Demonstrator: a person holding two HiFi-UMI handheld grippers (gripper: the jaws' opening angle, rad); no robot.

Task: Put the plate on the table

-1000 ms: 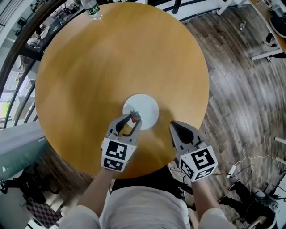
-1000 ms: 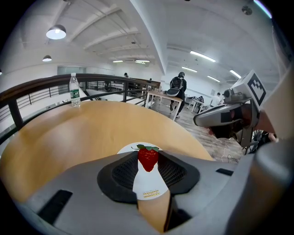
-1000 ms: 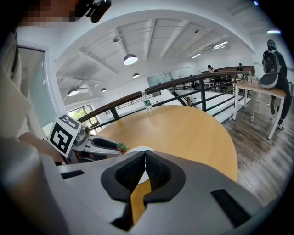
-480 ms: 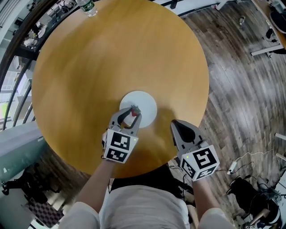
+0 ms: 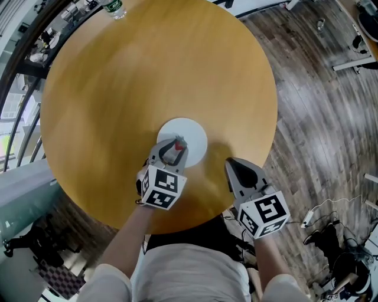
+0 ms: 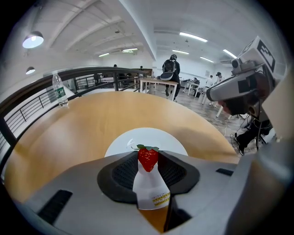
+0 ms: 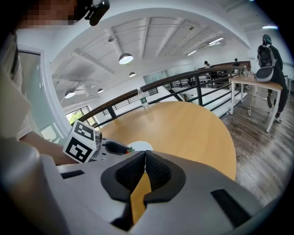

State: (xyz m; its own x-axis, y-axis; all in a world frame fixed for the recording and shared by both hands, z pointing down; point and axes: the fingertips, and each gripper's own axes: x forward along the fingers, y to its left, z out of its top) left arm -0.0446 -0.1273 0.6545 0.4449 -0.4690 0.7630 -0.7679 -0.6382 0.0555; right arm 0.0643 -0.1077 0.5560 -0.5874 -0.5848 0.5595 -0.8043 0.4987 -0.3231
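A white plate point(image 5: 190, 133) lies flat on the round wooden table point(image 5: 136, 76), near its front edge. My left gripper point(image 5: 172, 151) hovers over the plate's near rim, shut on a small red strawberry point(image 6: 148, 159) with a white strip under it. In the left gripper view the plate point(image 6: 151, 137) shows just beyond the strawberry. My right gripper point(image 5: 233, 165) rests to the plate's right over the table edge, jaws closed together with nothing between them point(image 7: 144, 155).
A clear water bottle point(image 5: 113, 7) stands at the table's far edge beside a dark railing point(image 6: 27, 98). Wooden floor point(image 5: 319, 118) lies to the right. Desks and people are far off in the room.
The left gripper has tipped up and shifted slightly left with the strawberry still in it. The right gripper has hardly moved. The plate stays where it was.
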